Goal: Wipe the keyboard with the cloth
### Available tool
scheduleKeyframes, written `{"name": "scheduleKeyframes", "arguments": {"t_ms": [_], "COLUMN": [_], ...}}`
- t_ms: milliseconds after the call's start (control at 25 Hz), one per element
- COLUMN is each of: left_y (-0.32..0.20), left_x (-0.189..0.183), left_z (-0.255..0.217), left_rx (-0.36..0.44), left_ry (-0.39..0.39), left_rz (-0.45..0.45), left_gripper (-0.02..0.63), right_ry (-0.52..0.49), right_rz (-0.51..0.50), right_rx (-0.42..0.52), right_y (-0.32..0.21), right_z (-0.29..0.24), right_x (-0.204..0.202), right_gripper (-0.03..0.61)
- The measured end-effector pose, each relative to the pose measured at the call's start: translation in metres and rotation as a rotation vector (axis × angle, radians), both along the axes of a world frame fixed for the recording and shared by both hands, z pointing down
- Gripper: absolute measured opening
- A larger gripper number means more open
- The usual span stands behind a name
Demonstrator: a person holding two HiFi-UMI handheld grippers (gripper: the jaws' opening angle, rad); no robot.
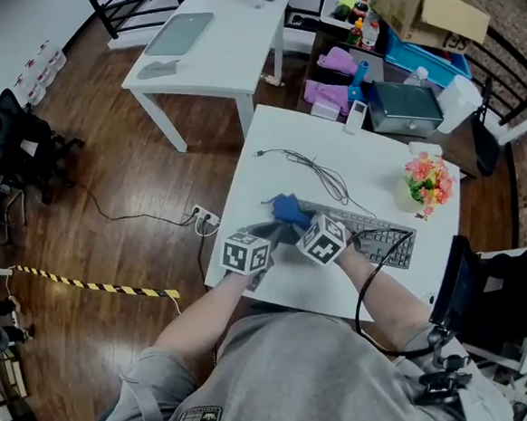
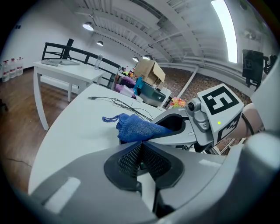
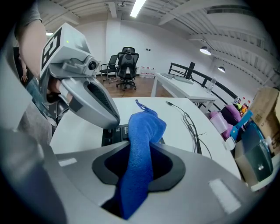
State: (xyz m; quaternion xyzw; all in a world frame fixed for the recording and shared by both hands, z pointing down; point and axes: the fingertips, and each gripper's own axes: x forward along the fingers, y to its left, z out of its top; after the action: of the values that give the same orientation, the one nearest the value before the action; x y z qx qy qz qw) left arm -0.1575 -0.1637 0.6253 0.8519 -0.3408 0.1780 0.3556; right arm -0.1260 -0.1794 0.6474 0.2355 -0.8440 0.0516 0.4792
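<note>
Right gripper [image 3: 140, 168] is clamped on the blue cloth [image 3: 144, 131]. The cloth runs up through the jaws and bunches just past the tips. Its loose end sits over the black keys of the keyboard [image 3: 111, 133]; can't tell whether it touches them.

Left gripper [image 2: 141, 159]: jaws together, nothing between them. The cloth [image 2: 133, 129] lies just beyond its tip, and the right gripper [image 2: 192, 127] comes in from the right of that frame.

Head view: both grippers are at frame centre, marker cubes side by side, left gripper [image 1: 268, 239] and right gripper [image 1: 299, 220] angled toward each other. Cloth [image 1: 288, 209] is just above the cubes, at the left end of the keyboard [image 1: 388, 234]. The keyboard runs off to the right along the near part of the white desk [image 1: 277, 154].

Thin black cable [image 1: 320, 175] trails across the desk above the cloth. Flowers [image 1: 428, 183] stand at the desk's right edge, well apart from the grippers.
</note>
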Motion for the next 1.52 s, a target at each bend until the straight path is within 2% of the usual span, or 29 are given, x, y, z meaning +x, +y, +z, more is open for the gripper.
{"name": "scheduleKeyframes", "arguments": {"t_ms": [440, 600, 760, 1080, 1520], "left_y": [0.054, 0.060, 0.061, 0.068, 0.101], "left_x": [-0.002, -0.007, 0.001, 0.058, 0.191], "left_z": [0.010, 0.010, 0.012, 0.008, 0.003], "left_rx": [-0.029, -0.033, -0.030, -0.022, -0.010], "left_ry": [-0.009, -0.017, -0.012, -0.020, -0.018], "left_rz": [-0.009, 0.008, 0.056, 0.198, 0.293], "left_gripper": [-0.008, -0.008, -0.008, -0.008, -0.008], "right_ry": [-0.014, -0.021, -0.016, -0.015, -0.029], "right_rz": [-0.074, -0.058, -0.001, 0.179, 0.364], "right_rx": [-0.028, -0.028, -0.022, -0.021, -0.004], "right_y": [0.064, 0.068, 0.069, 0.080, 0.110], "right_z": [0.011, 0.011, 0.013, 0.010, 0.011], "right_x": [-0.017, -0.024, -0.012, 0.059, 0.219], "right_gripper": [0.112, 0.114, 0.114, 0.114, 0.114]}}
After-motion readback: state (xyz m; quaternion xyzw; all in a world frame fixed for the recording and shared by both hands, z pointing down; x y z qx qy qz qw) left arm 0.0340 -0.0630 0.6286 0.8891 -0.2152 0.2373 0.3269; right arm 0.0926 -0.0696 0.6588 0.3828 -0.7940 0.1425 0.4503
